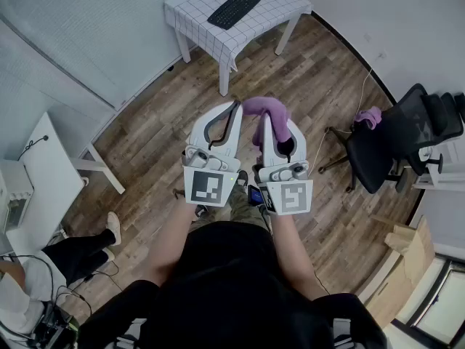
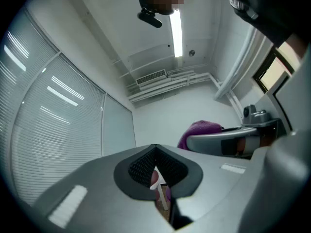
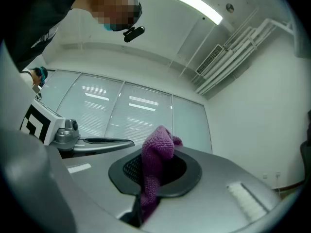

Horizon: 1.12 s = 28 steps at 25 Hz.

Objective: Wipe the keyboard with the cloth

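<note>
A black keyboard [image 1: 235, 7] lies on a small white table with a checked cloth [image 1: 190, 7] at the top of the head view, well away from both grippers. My right gripper [image 1: 265, 118] is shut on a purple cloth [image 1: 264, 109], which bunches over its tips; in the right gripper view the purple cloth [image 3: 156, 171] stands up from between the closed jaws. My left gripper [image 1: 235, 107] is shut with nothing in it, held side by side with the right. Both point slightly upward, above the wooden floor. In the left gripper view the cloth [image 2: 200, 130] shows beside the right gripper.
A black office chair [image 1: 392, 140] with another purple cloth [image 1: 369, 115] on it stands at the right. A white desk [image 1: 43, 173] is at the left, with a seated person's legs [image 1: 76, 249] below it. Cardboard boxes [image 1: 407, 257] sit at the lower right.
</note>
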Available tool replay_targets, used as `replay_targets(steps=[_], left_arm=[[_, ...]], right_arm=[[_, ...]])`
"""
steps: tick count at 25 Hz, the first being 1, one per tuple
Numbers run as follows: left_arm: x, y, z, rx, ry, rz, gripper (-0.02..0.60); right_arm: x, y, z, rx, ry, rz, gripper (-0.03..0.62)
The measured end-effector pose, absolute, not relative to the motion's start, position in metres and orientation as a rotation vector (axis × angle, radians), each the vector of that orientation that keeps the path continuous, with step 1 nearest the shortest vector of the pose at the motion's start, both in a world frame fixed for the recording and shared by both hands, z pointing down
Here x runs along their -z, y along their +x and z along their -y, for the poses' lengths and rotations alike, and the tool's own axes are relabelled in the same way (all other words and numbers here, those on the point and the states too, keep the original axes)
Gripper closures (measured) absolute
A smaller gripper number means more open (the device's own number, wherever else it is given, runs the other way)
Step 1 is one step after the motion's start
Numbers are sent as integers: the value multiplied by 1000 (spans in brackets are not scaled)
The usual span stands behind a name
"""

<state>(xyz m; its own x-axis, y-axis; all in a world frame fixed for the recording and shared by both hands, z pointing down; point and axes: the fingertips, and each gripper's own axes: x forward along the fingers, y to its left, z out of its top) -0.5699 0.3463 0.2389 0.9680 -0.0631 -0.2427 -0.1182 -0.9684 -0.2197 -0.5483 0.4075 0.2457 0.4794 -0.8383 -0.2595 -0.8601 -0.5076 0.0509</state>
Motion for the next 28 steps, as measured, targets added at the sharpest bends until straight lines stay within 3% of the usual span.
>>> replay_targets(steps=[28], left_arm=[[-317,-327,-304,-44,-2956,-262,588]], right_arm=[[-300,-310,-354,-211,-2421,-1780,549]])
